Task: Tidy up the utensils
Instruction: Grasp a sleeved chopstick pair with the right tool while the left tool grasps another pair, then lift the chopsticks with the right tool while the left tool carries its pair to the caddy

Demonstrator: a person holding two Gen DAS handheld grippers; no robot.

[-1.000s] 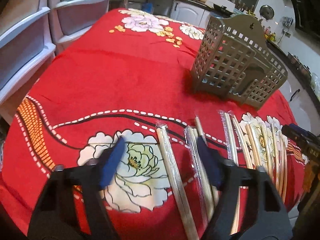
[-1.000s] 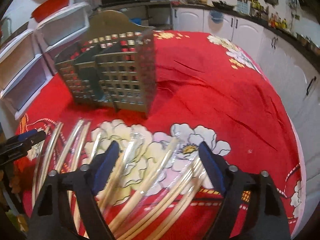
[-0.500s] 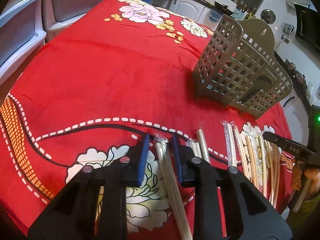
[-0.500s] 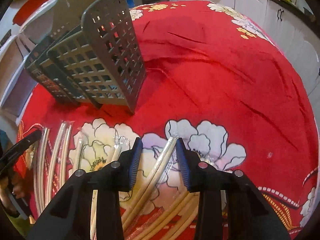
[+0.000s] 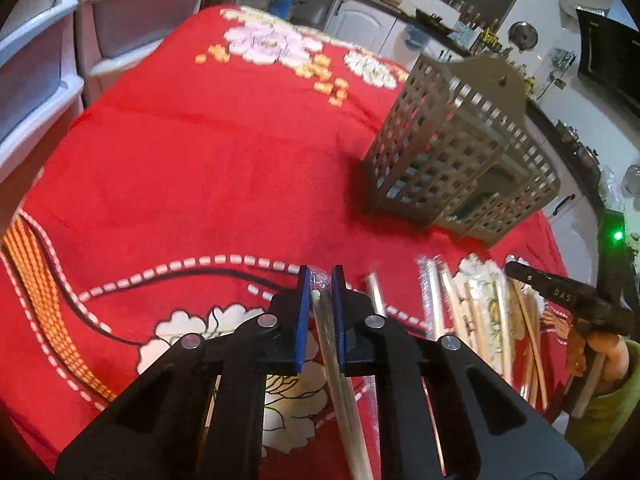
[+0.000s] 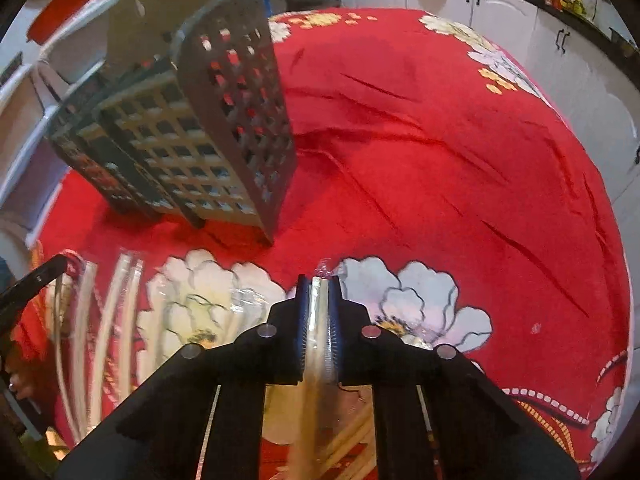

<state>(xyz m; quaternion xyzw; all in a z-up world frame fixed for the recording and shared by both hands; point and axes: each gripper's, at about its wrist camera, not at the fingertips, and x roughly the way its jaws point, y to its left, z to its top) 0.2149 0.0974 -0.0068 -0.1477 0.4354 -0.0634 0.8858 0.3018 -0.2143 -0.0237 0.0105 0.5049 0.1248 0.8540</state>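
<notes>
Left gripper closed tight on one wrapped pair of chopsticks, blue pads pressing the thin end, plastic wrap sticking out just past the tips. Right gripper closed the same way on another wrapped pair, held near its end, the rest running back under the gripper body. Both pairs seemingly low over the red flowered cloth on the tabletop; not possible to tell if already lifted or touching the cloth. Between the two grippers, more wrapped pairs lying side by side on the cloth, some straight, some a little crossed. Farther out, a grey basket with square holes, standing upright on the cloth and well apart from both grippers, its inside divided into compartments, apparently empty as far as visible. Beyond the tabletop, plastic drawers on one side and kitchen cabinets on the other. Step in hand, by judgement: the pick-up, with both grasps just made and nothing yet put away. Next move likely to call for lifting each pair clear of its neighbours, carrying it to the basket, then tipping it nearly upright so that the free end goes down into one compartment. Risk to mind: the smooth wrap slipping between the pads, and the long free end catching the basket rim.
</notes>
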